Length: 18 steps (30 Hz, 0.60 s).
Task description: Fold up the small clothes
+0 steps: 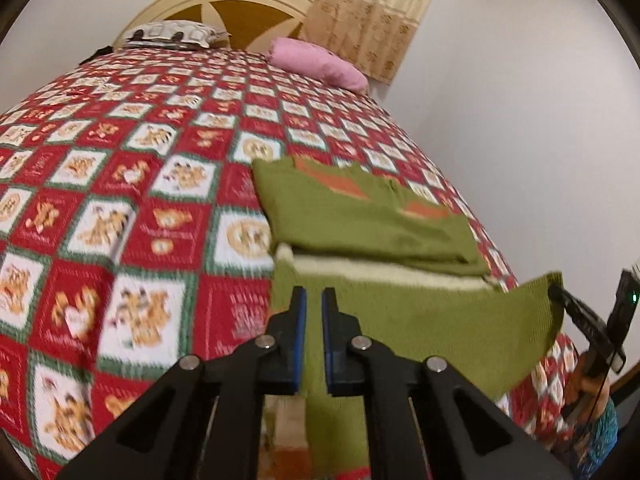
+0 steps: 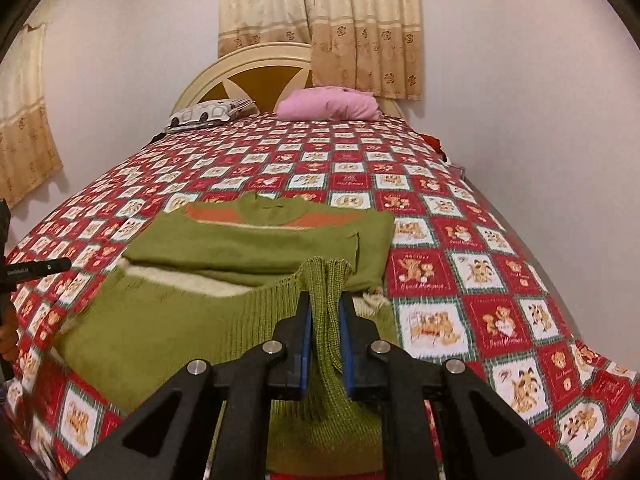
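Observation:
A small green knit sweater (image 1: 372,216) with orange and cream stripes lies on the bed; it also shows in the right wrist view (image 2: 256,248). Its sleeves are folded in over the body. The bottom hem is lifted off the bed. My left gripper (image 1: 314,300) is shut on the hem's left corner, with green knit between its fingers. My right gripper (image 2: 325,304) is shut on the hem's right corner (image 2: 326,280), which bunches up between the blue pads. In the left wrist view the right gripper (image 1: 560,294) shows at the far right, holding the raised hem.
A red, white and green patterned bedspread (image 2: 460,272) covers the bed. A pink pillow (image 2: 332,106) and a patterned pillow (image 2: 208,114) lie at the cream headboard (image 2: 248,64). Beige curtains (image 2: 360,32) hang behind. A white wall runs along the bed's right side.

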Each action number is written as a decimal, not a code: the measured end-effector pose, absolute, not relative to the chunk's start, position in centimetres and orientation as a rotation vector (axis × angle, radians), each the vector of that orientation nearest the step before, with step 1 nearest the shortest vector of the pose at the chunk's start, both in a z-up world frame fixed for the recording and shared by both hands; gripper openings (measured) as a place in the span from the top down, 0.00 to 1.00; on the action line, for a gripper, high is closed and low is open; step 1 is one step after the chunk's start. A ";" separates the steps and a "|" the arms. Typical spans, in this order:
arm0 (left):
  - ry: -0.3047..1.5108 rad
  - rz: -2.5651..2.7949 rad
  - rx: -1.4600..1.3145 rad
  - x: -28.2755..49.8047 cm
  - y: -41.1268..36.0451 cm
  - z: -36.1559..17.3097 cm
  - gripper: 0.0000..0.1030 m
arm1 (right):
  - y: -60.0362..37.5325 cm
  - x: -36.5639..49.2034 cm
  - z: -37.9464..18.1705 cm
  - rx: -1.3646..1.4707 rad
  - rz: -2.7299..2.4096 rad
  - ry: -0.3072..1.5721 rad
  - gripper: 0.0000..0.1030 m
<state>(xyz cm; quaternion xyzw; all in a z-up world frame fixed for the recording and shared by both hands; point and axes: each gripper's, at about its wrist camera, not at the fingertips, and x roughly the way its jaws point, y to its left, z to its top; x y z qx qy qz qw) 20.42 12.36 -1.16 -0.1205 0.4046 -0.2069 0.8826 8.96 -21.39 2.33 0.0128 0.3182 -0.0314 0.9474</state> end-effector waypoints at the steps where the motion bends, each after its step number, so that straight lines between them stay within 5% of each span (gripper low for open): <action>1: 0.843 -0.428 -0.255 20.8 12.4 -1.1 0.92 | -21.5 9.4 2.4 0.032 -0.061 0.649 0.89; 7: 0.919 -0.471 -0.166 22.1 11.4 -1.8 0.89 | -21.1 10.8 1.4 0.007 -0.065 0.684 0.89; 12: 0.943 -0.546 -0.122 20.0 10.5 -3.3 0.26 | -21.8 10.0 0.0 0.032 -0.066 0.714 0.89; 18: 0.955 -0.549 -0.061 19.5 8.5 -5.0 0.25 | -22.4 9.2 -0.9 0.076 -0.069 0.733 0.89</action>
